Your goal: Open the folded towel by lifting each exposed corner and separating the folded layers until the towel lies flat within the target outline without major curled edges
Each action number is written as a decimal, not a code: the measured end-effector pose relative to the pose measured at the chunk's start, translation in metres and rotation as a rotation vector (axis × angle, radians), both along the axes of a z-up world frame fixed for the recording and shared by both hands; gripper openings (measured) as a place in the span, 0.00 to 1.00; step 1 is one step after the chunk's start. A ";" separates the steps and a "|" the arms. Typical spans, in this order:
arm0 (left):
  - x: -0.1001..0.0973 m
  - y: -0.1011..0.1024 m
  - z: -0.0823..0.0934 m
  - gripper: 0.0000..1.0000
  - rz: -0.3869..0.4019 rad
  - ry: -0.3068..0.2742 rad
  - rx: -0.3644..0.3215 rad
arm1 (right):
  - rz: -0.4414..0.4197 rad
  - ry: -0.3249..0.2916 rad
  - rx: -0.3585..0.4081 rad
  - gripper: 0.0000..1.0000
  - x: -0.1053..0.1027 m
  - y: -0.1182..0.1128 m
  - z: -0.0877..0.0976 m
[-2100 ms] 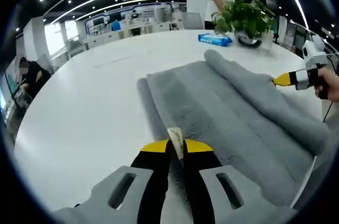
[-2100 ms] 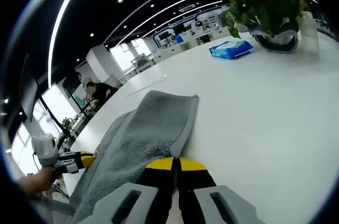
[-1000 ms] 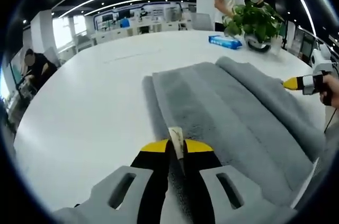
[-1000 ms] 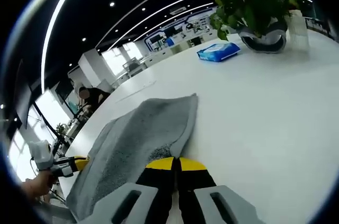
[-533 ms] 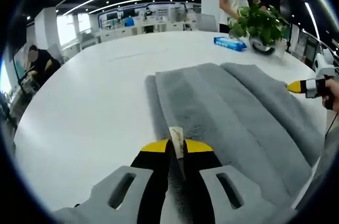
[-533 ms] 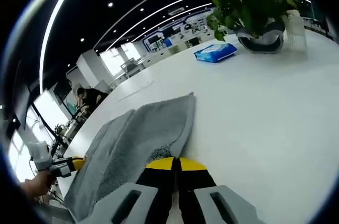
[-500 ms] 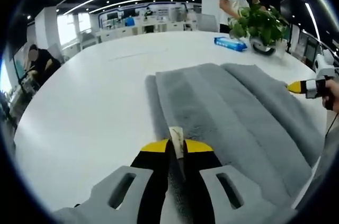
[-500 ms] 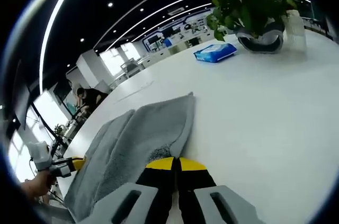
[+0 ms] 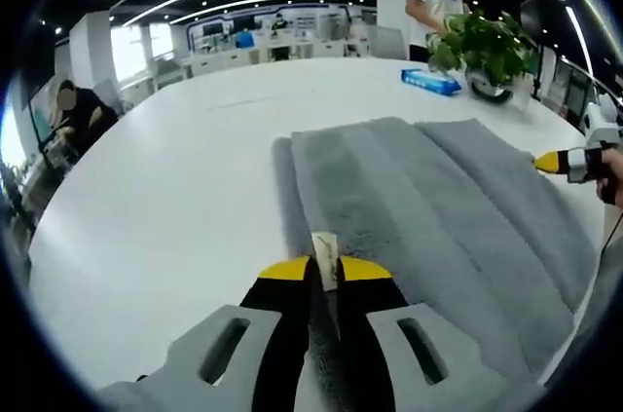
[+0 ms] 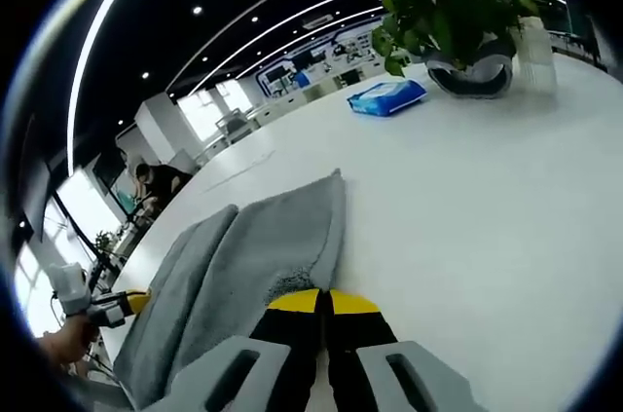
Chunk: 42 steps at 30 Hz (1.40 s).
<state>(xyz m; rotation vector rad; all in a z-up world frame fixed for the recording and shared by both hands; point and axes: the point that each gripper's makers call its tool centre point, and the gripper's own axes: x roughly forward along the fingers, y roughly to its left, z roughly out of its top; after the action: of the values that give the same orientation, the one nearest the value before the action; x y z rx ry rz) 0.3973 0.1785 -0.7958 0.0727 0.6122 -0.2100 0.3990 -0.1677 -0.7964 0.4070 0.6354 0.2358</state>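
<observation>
Lowered since two seconds back: the raised right-hand fold of the towel [image 9: 428, 207], now nearly flat on the worktop [image 9: 165, 188].
We hold both near corners pinched: left gripper [image 9: 324, 271] fingers closed on the left corner, right gripper [image 10: 322, 300] fingers closed on the right corner. Towel's long axis runs away from us; one narrow fold remains along its left edge, nearest our left gripper.

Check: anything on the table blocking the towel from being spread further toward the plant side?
Nothing visible does. In the right gripper view the white table is bare between the towel edge and the blue packet and potted plant, which sit well beyond it. Both the right gripper and left gripper are clamped on the towel.
</observation>
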 end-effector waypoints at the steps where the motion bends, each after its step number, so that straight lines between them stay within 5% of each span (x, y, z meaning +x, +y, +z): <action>1: 0.000 0.002 0.000 0.09 0.006 0.001 -0.003 | -0.005 -0.001 0.007 0.00 0.000 -0.001 0.001; 14: 0.000 0.003 0.001 0.08 0.009 -0.001 0.025 | 0.007 0.011 -0.028 0.00 -0.001 -0.001 -0.003; 18: -0.001 -0.005 0.002 0.13 0.070 0.034 -0.115 | 0.008 0.022 -0.001 0.00 -0.001 0.002 -0.008; 30: 0.001 -0.036 0.023 0.19 -0.064 -0.033 -0.115 | 0.095 -0.078 -0.017 0.18 0.002 0.013 0.032; 36: 0.006 -0.031 0.036 0.19 -0.065 -0.089 -0.044 | 0.149 -0.053 -0.035 0.21 -0.016 0.017 0.044; 42: 0.009 -0.025 0.060 0.19 -0.039 -0.166 -0.076 | 0.235 0.064 -0.088 0.21 -0.059 0.027 0.031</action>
<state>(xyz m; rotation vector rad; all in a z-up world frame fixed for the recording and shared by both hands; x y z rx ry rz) 0.4067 0.1536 -0.7355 0.0283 0.4378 -0.2618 0.3403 -0.1404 -0.7649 0.2556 0.7544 0.4183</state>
